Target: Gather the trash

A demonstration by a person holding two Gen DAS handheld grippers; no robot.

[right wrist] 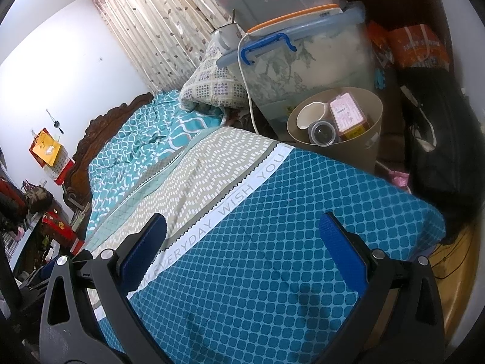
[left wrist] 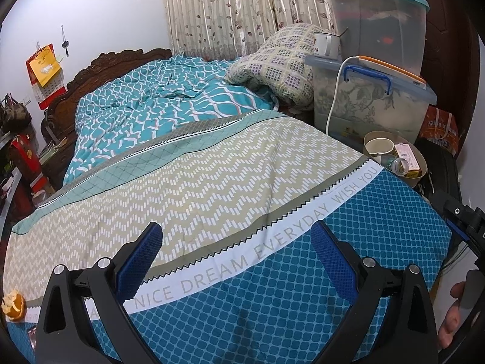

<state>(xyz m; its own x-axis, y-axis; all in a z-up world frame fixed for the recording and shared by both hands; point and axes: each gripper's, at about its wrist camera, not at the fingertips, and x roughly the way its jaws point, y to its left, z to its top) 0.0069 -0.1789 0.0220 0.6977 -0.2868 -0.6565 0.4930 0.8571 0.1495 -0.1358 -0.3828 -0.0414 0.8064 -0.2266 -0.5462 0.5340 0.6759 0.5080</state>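
One orange peel (left wrist: 12, 305) left of tool (left wrist: 239, 242)

Your left gripper (left wrist: 238, 253): matt black plastic arms, shiny metal pins, blue fingers (left wrist: 142, 259) with a rough dimpled face. Your right gripper (right wrist: 242, 247): same build.
Bedspread (left wrist: 230, 182): soft printed cloth, matt, lightly creased.
Headboard (left wrist: 100, 69): carved dark wood, faint sheen.
Curtain (left wrist: 236, 9): glossy pleated fabric with leaf print.
Storage boxes (left wrist: 379, 97): cloudy translucent plastic, smooth.
Mug (left wrist: 326, 45): white, glossy, looks enamelled.
Waste bin (right wrist: 368, 139): smooth beige plastic, matt; you see in it a paper cup (right wrist: 312, 113), a clear plastic bottle (right wrist: 322, 133) and a printed cardboard box (right wrist: 348, 116).
Orange peel (left wrist: 13, 305): pitted, dull.
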